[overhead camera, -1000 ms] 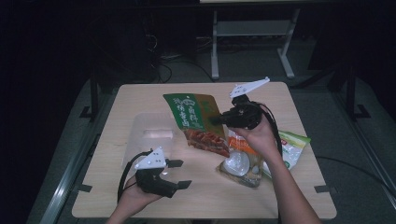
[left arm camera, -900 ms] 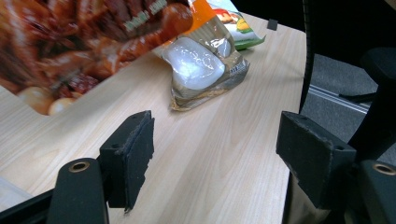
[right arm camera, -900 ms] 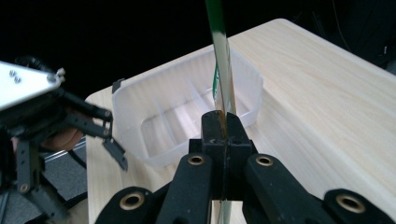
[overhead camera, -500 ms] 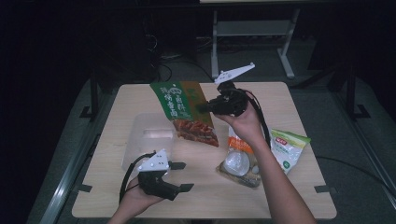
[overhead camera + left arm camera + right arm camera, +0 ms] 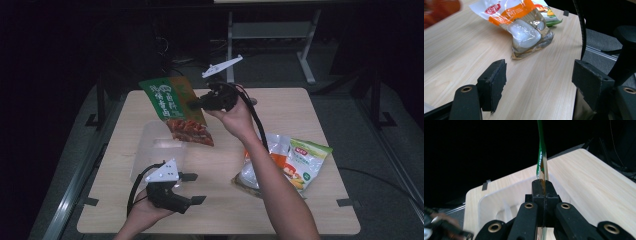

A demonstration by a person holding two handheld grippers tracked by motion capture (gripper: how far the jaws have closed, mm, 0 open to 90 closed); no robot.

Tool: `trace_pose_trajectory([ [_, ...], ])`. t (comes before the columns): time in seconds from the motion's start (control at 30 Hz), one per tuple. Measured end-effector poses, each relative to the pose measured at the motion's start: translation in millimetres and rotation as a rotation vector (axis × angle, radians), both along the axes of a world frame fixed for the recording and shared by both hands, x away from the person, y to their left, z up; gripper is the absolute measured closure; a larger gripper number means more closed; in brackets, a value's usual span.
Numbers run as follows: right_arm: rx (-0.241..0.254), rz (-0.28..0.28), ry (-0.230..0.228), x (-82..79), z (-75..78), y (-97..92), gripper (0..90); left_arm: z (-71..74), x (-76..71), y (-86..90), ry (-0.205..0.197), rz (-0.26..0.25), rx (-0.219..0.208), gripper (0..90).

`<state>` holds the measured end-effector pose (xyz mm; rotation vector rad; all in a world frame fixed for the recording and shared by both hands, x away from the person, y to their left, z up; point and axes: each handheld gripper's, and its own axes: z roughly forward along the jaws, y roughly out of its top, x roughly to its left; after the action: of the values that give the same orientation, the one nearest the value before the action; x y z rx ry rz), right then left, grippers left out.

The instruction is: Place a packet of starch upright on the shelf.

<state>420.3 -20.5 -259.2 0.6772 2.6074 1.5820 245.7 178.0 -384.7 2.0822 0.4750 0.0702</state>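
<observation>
While the right gripper (image 5: 192, 105) pinches the green-and-red flat foil snack packet (image 5: 176, 109) by its edge, jaws fully closed, the packet hangs at upper centre above the clear plastic tray (image 5: 150, 150), presumably for dropping in. Left gripper (image 5: 195, 188) rests empty at lower left, jaws wide apart, probably on standby.
</observation>
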Motion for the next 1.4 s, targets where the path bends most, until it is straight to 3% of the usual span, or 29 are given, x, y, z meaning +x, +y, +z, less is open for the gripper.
trace_pose_trajectory([
  [0.27,0.014,0.009,0.025,25.7,-12.7,37.6,89.9,2.6,3.4,3.7,-0.004,0.008,-0.009,26.9],
  [0.43,0.062,0.026,0.058,37.2,-28.4,59.5,89.9,2.7,6.1,6.7,0.0,0.011,-0.013,26.8],
  [0.53,0.075,0.037,0.058,42.3,-40.5,67.2,89.8,2.1,7.3,8.4,-0.004,0.018,-0.001,26.9],
  [0.67,0.094,0.01,0.08,47.0,-58.8,67.8,89.9,2.0,7.5,10.7,0.002,0.028,-0.008,26.9],
  [0.87,0.052,-0.027,0.083,51.7,-82.9,61.4,89.7,1.7,7.6,11.9,0.002,0.034,-0.006,26.9],
  [0.97,0.071,-0.039,0.094,54.6,-87.0,54.9,89.4,1.7,8.3,12.3,-0.006,0.031,-0.005,26.9],
  [1.07,0.052,-0.043,0.098,56.6,-88.1,52.2,88.7,0.8,8.3,11.2,0.001,0.03,-0.01,27.0],
  [1.17,0.036,-0.029,0.137,58.9,-90.9,51.0,82.8,-0.1,9.0,10.3,0.004,0.024,-0.003,26.9],
  [1.2,0.021,-0.019,0.152,59.9,-93.4,51.8,81.5,0.1,9.2,10.2,0.005,0.023,-0.003,26.9],
  [1.27,-0.055,-0.022,0.159,60.0,-99.0,56.1,81.1,0.3,9.6,9.9,0.005,0.023,-0.006,26.9],
  [1.4,-0.091,-0.006,0.199,62.1,-108.0,61.8,80.3,0.4,10.5,9.6,0.006,0.022,-0.009,26.9],
])
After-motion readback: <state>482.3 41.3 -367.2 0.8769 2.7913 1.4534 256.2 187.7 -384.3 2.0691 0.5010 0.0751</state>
